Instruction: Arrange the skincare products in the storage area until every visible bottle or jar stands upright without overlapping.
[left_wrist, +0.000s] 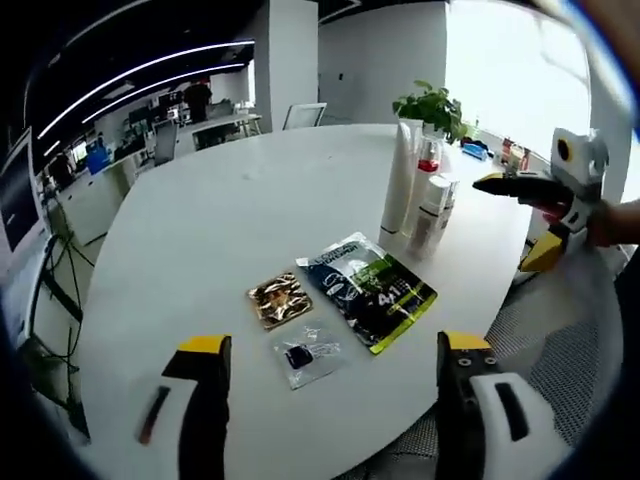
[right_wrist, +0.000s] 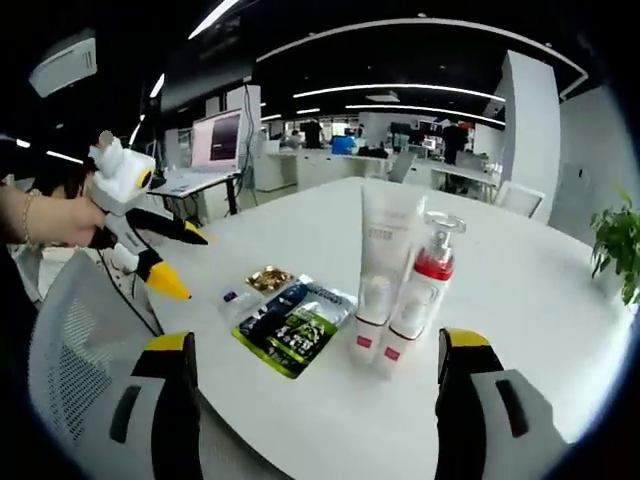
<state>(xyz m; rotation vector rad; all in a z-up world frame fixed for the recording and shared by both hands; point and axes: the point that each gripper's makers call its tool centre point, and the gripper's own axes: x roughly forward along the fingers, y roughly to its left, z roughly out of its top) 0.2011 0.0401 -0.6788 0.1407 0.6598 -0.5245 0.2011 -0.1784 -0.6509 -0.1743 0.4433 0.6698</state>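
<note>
Two hand-held grippers with black jaws and yellow tips.

In the left gripper view, the left gripper (left_wrist: 330, 400) has two broad black jaws capped with yellow pads; the left jaw bears a thin reddish slot, the right jaw a white shell with a dark oval slot. The right gripper (left_wrist: 535, 215), at far right, has a white body, slim black jaws and yellow tips. In the right gripper view, the person's hand (right_wrist: 55, 215) wears a thin bracelet at the wrist.
</note>
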